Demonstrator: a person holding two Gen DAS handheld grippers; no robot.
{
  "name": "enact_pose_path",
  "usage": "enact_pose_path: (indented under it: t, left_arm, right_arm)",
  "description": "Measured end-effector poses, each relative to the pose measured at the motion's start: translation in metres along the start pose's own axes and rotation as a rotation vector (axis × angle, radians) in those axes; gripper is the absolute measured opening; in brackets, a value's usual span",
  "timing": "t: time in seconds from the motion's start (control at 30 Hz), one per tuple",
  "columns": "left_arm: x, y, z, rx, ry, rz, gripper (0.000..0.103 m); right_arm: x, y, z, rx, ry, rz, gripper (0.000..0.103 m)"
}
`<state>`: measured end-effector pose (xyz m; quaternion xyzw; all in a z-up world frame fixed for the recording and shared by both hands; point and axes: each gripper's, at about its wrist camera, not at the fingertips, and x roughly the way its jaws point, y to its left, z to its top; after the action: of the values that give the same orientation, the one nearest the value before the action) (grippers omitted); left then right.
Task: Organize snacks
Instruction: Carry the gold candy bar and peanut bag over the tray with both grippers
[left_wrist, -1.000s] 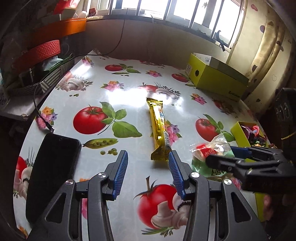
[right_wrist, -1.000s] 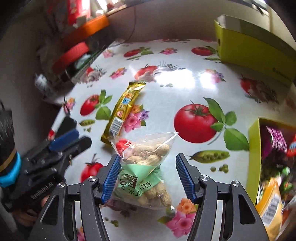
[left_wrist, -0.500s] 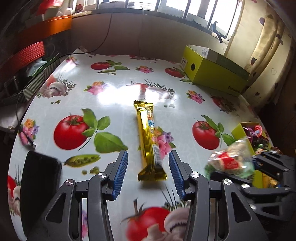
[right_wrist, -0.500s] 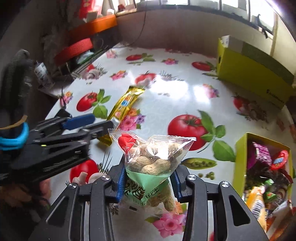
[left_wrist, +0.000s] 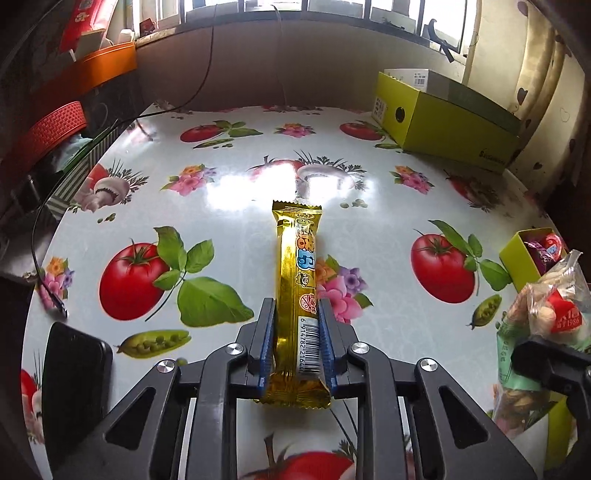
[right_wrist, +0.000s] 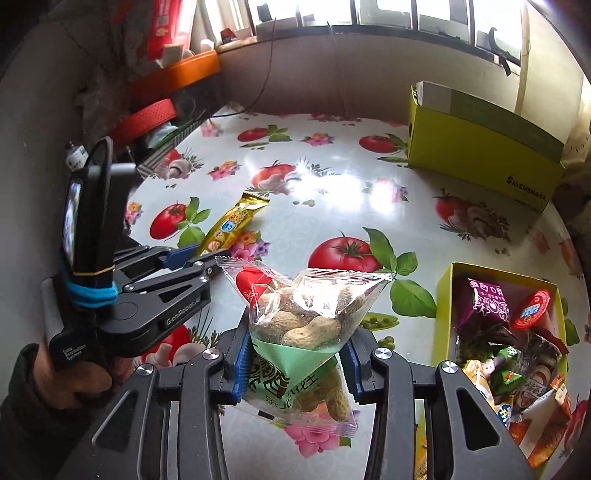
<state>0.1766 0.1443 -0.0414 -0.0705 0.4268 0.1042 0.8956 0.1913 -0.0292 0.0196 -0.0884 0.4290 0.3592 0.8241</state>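
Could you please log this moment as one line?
left gripper: shut on gold bar | right gripper: shut on peanut bag

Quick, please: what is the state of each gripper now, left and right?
Left gripper: closed on the gold snack bar.
Right gripper: closed on the bag of peanuts, held above the table.

"GenRobot.AI" and "Data Acquisition System" are printed on the left gripper (right_wrist: 184, 254), and "6 914782 2164" beneath the barcode on the gold snack bar (left_wrist: 297, 295).

Gold snack bar (left_wrist: 297, 295); tomato-print tablecloth (left_wrist: 229, 206); yellow-green box (right_wrist: 445, 291).
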Motion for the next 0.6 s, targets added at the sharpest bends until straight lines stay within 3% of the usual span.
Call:
enact_pose_path:
  t: [0.6]
  left_arm:
    - [-0.118,-0.032,-0.040,-0.030,-0.139,-0.118,0.023]
  right_arm:
    - [-0.073,0.002,-0.033,0.023,-0.112,0.048,0.039]
